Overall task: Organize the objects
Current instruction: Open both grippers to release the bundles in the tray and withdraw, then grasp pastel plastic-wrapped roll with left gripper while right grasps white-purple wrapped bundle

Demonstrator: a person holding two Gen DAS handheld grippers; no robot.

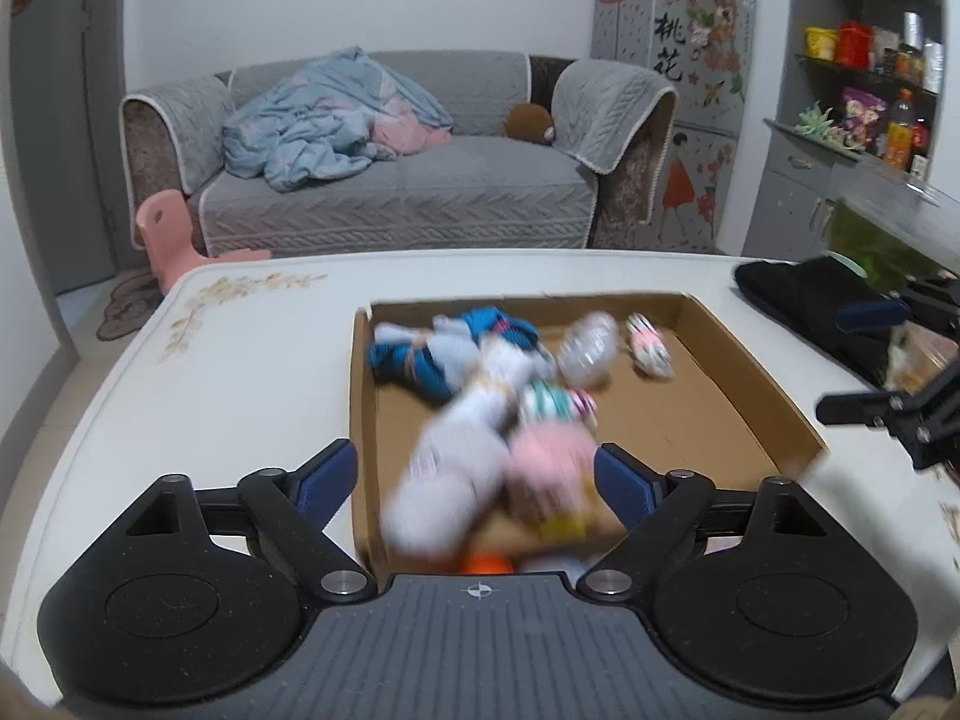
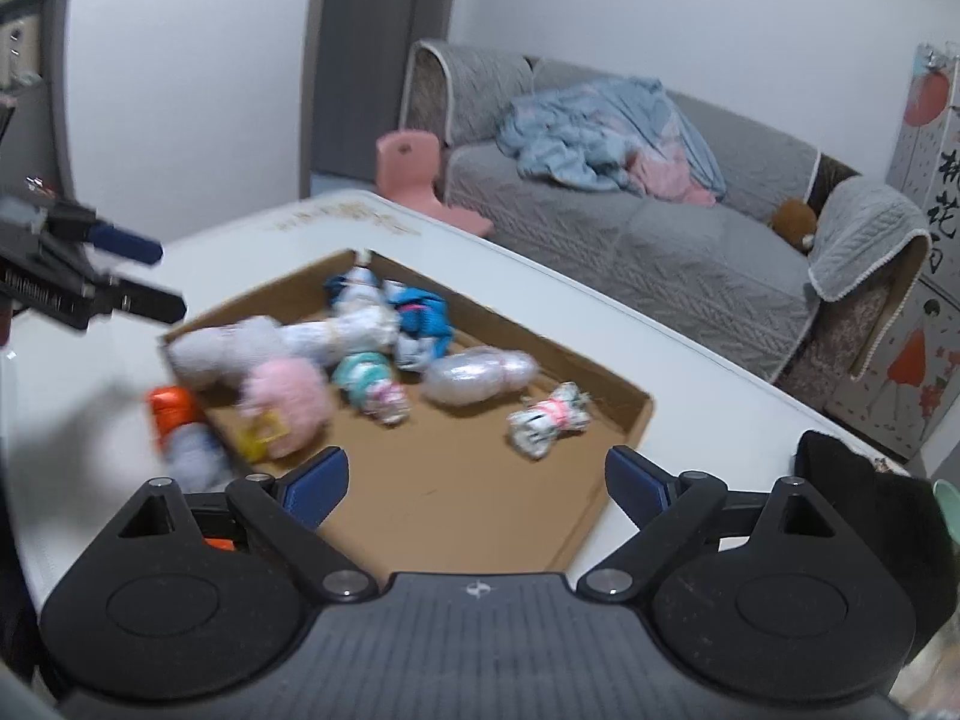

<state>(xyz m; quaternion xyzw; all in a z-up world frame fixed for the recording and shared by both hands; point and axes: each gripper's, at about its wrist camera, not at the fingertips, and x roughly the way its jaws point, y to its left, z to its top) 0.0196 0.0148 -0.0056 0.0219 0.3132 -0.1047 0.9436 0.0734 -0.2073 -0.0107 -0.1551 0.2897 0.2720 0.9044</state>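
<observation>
A shallow cardboard box (image 1: 750, 372) lies on the white table (image 1: 252, 348) and holds several rolled sock bundles: a blue one (image 1: 432, 354), a long white one (image 1: 456, 462), a pink fluffy one (image 1: 552, 462), a clear-wrapped one (image 1: 588, 348) and a small striped one (image 1: 648, 345). My left gripper (image 1: 474, 462) hovers open over the box's near end, nothing pinched; the bundles beneath it are blurred. My right gripper (image 2: 477, 468) is open above the bare box floor (image 2: 456, 498), empty. An orange item (image 2: 171, 411) and a pale bundle (image 2: 192, 456) lie just outside the box wall.
A black cloth (image 1: 798, 294) lies on the table right of the box, with a green dish (image 2: 945, 498) behind it. Beyond the table's far edge stand a grey sofa (image 1: 396, 192) with a blue blanket, a pink chair (image 1: 165, 234) and shelves (image 1: 870, 78).
</observation>
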